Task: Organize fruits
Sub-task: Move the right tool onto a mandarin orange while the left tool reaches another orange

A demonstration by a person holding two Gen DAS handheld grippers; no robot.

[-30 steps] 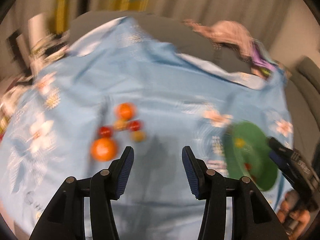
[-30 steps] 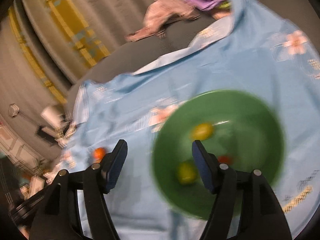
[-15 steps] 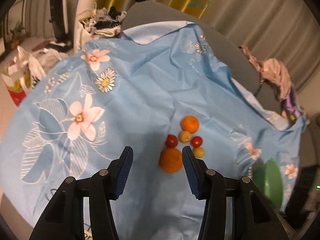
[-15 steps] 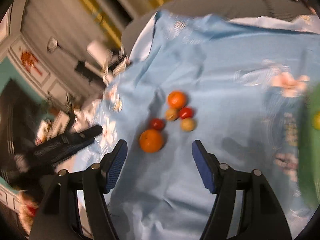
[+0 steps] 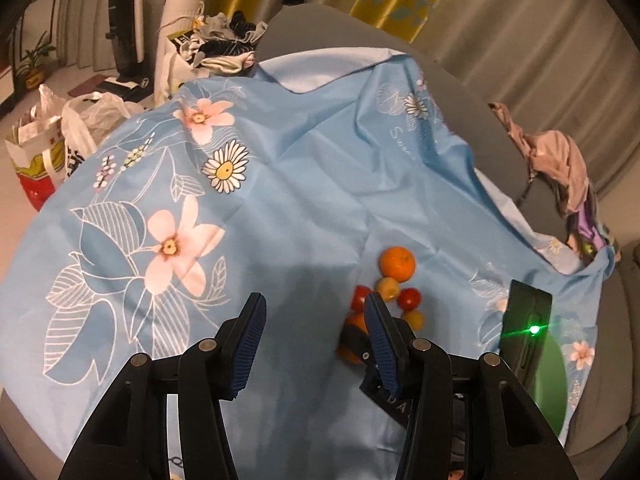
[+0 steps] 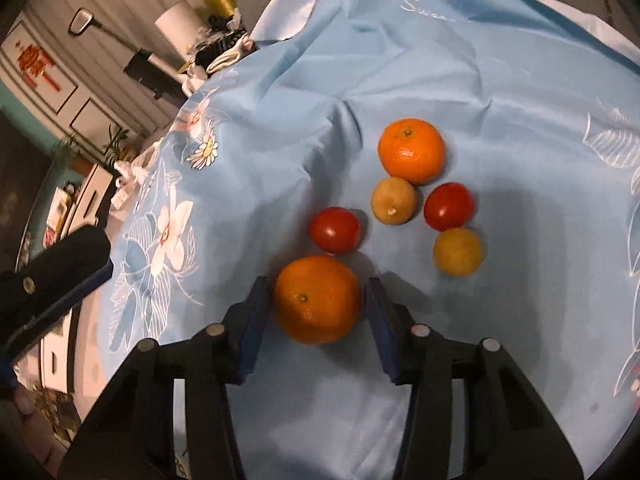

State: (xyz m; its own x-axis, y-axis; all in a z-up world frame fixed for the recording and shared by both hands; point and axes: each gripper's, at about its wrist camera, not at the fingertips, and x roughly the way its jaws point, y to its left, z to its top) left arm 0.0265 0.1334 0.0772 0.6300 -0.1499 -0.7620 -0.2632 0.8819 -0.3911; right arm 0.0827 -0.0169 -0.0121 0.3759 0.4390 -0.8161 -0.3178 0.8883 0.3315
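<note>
Several fruits lie on a blue flowered cloth (image 6: 500, 64). My right gripper (image 6: 318, 300) is open, with its fingers either side of the near orange (image 6: 318, 300), which rests on the cloth. Beyond it lie a second orange (image 6: 411, 150), two red tomatoes (image 6: 335, 229) (image 6: 449, 206) and two small yellow fruits (image 6: 394, 200) (image 6: 458, 251). My left gripper (image 5: 316, 324) is open and empty, hovering left of the pile (image 5: 396, 264). The green bowl (image 5: 554, 380) shows at the right edge, partly hidden by the right gripper's body.
The cloth covers a round grey table (image 5: 320, 20). A pile of clothes (image 5: 560, 160) lies at its far right rim. Bags (image 5: 44, 148) and clutter stand on the floor to the left. My left gripper's finger (image 6: 60, 276) shows at the left of the right wrist view.
My right gripper swung from over the green bowl to the fruit pile and now straddles the near orange. My left gripper shifted left, away from the pile.
</note>
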